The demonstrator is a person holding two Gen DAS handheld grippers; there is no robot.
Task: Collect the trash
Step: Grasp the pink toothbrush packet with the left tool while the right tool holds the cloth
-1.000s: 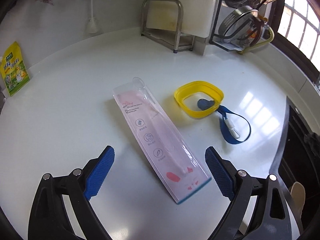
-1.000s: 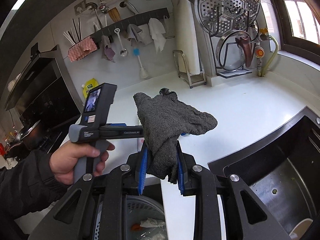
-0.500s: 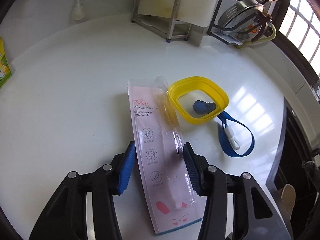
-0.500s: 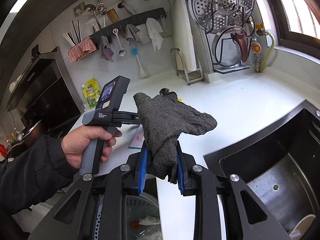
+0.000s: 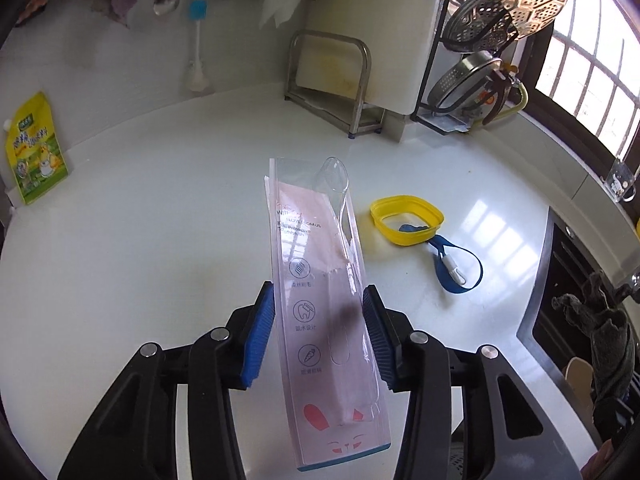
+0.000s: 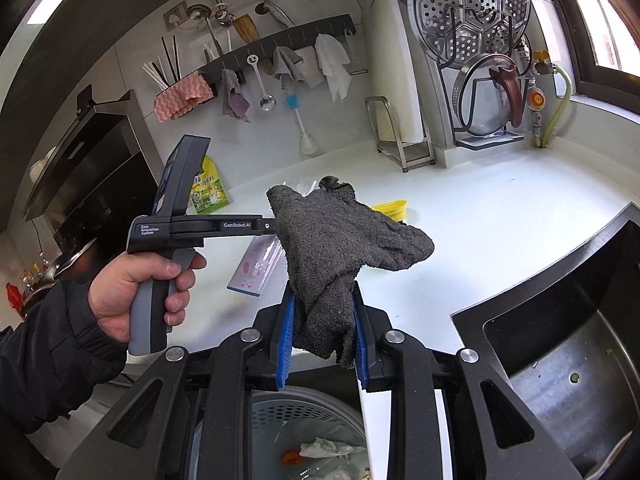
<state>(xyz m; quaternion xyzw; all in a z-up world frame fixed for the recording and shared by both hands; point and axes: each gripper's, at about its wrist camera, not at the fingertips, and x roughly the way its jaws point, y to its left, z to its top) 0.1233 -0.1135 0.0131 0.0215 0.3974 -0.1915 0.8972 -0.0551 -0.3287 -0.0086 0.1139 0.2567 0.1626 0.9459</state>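
Clearly the weak point is the grip: the left gripper [image 5: 319,330] pinches the toothbrush package [image 5: 320,300] only by its thin side edges, so the slick, flexible plastic could buckle or slide out on the way to the waste bin [image 6: 304,440]. The package is long, clear and pink-backed, lifted off the white counter [image 5: 160,220], its far end tilted up. The right gripper [image 6: 322,336] is clamped on a grey rag [image 6: 340,236].

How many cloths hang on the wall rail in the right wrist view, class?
4: a pink cloth at the left end, a purple cloth beside it, a grey cloth further right, and a white cloth rightmost. Others may be hidden.
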